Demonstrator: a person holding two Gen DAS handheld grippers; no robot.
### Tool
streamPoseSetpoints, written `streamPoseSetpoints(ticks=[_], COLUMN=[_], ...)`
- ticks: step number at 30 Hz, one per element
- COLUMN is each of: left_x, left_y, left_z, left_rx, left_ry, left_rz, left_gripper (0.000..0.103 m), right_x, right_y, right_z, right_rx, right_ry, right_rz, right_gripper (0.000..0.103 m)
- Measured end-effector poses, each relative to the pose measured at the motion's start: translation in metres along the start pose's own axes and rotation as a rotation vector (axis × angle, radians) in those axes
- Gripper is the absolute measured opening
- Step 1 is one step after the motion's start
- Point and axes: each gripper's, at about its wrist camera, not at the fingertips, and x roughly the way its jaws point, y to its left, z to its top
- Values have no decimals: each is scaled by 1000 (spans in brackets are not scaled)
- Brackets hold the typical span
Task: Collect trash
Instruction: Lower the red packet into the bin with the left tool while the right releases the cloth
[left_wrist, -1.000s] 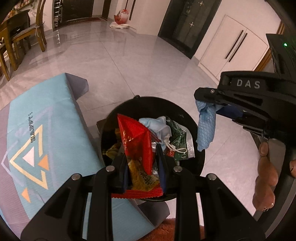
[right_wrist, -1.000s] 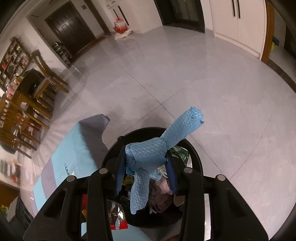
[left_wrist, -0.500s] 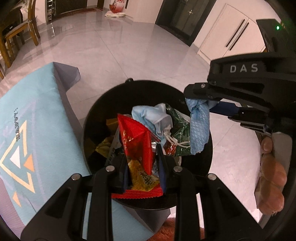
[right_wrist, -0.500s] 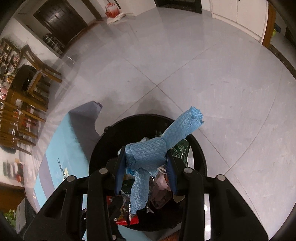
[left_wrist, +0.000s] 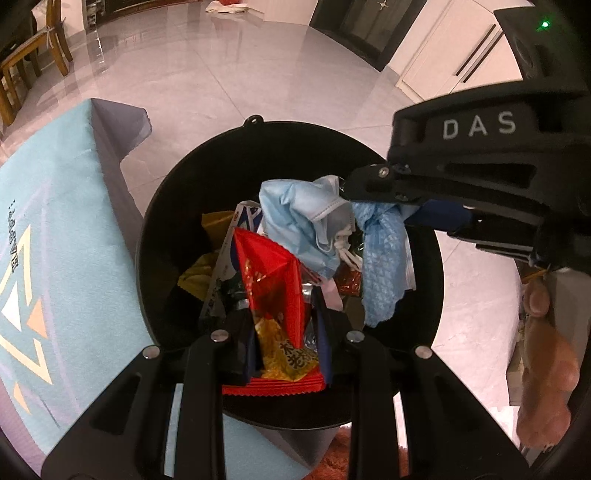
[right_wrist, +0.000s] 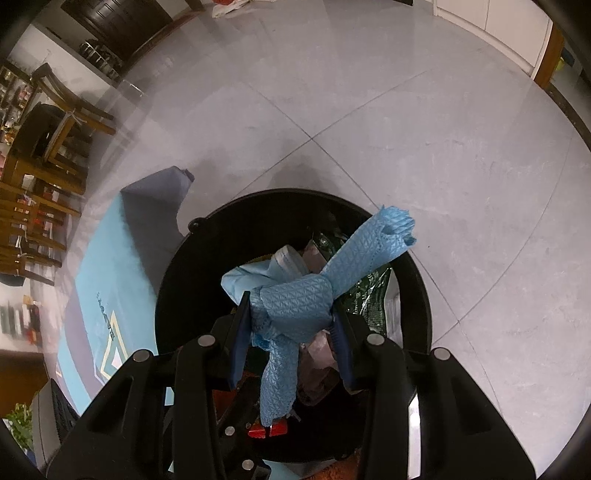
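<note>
My left gripper (left_wrist: 286, 332) is shut on a red snack wrapper (left_wrist: 273, 280) and holds it over the open black trash bin (left_wrist: 166, 206). My right gripper (right_wrist: 291, 332) is shut on a crumpled blue cloth wipe (right_wrist: 295, 306); it also hangs over the bin in the left wrist view (left_wrist: 382, 266). The bin (right_wrist: 417, 295) holds a light blue face mask (left_wrist: 303, 218), a green wrapper (right_wrist: 365, 295) and other wrappers. The right gripper body (left_wrist: 480, 162) reaches in from the right, above the bin's rim.
A teal cloth-covered table (left_wrist: 55, 229) touches the bin on the left, also in the right wrist view (right_wrist: 110, 295). Grey tiled floor (right_wrist: 443, 147) lies beyond. Wooden chairs (right_wrist: 55, 122) stand far left. White cabinet doors (left_wrist: 454, 62) are at the back right.
Both grippers have moved closer over the bin and lower, each still holding its piece. The bin now fills more of both views.
</note>
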Motion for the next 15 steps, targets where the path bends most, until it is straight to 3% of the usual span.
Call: streamPoseSetpoints(ticks=[15], left_x=[8], left_y=[-7], left_z=[0], left_rx=[0], left_ry=[13], left_rz=[4], left_gripper=[27], right_x=[10], right_y=[-4], right_z=[5], right_rx=[24], right_ry=[41], right_rz=[-3], right_gripper=[40])
